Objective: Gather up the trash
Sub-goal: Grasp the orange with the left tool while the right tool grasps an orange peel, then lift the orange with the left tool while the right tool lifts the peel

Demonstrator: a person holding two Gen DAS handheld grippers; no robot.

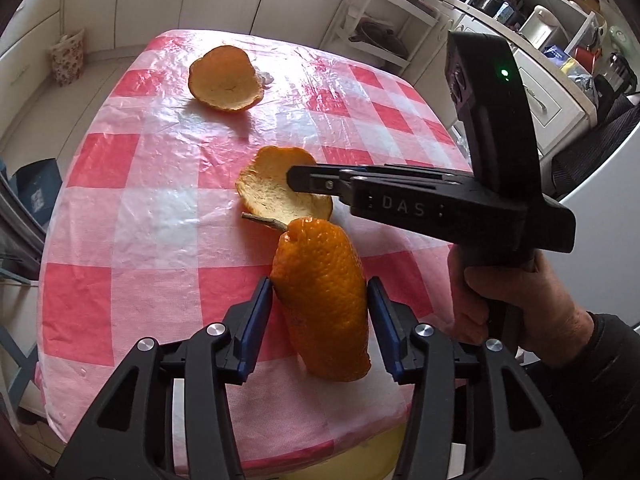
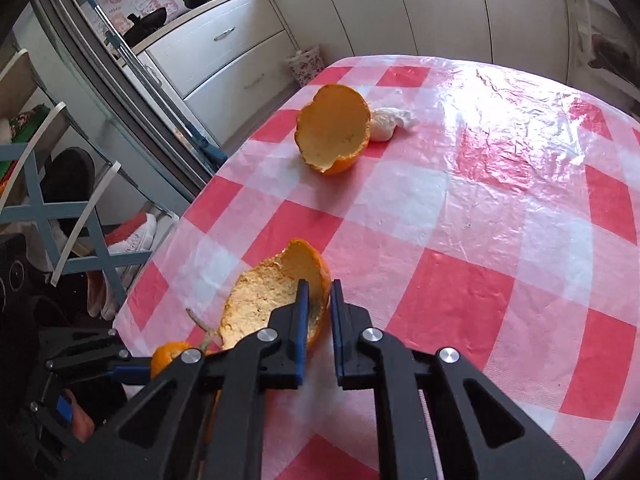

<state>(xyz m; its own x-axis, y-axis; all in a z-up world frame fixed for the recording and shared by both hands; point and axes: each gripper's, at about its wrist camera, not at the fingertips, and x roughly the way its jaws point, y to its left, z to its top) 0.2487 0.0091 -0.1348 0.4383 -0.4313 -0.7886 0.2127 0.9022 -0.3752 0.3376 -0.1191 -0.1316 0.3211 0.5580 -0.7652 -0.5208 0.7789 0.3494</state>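
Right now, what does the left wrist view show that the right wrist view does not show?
Only the left wrist view: the whole peel piece between the left gripper pads, the right gripper's body seen from the side, and the hand holding it. Only the right wrist view: the right gripper from behind, closed on the rim of the middle peel, and most of the white wad. Both share: the far peel cup, the middle peel and the checkered tablecloth.
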